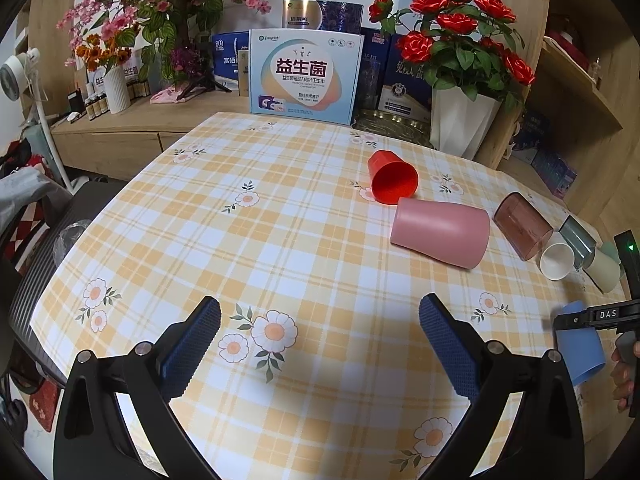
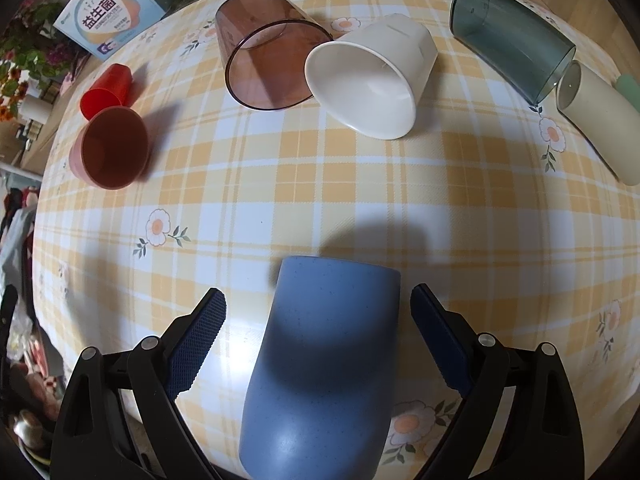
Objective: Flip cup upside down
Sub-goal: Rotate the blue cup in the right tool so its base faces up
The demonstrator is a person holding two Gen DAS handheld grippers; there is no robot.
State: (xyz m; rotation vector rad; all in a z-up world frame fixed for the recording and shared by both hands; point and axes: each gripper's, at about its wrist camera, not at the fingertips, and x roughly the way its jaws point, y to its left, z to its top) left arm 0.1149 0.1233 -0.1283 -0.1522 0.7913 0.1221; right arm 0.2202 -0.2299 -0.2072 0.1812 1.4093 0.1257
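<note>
A blue cup [image 2: 324, 364] stands mouth down on the checked tablecloth, between the open fingers of my right gripper [image 2: 319, 312]; the pads are apart from its sides. It also shows in the left wrist view [image 1: 580, 344] at the far right, under the right gripper. Several other cups lie on their sides: red [image 1: 392, 178], pink [image 1: 440, 232], clear brown [image 2: 268, 52], white [image 2: 372, 80], clear grey-green [image 2: 512, 44] and cream [image 2: 600, 120]. My left gripper [image 1: 320, 320] is open and empty above the cloth, left of the cups.
The table [image 1: 240, 240] has a yellow plaid floral cloth. At its back stand a printed box [image 1: 304, 76], a white vase of red roses [image 1: 460, 128] and a metal tray [image 1: 392, 124]. A wooden shelf with bottles and flowers is behind.
</note>
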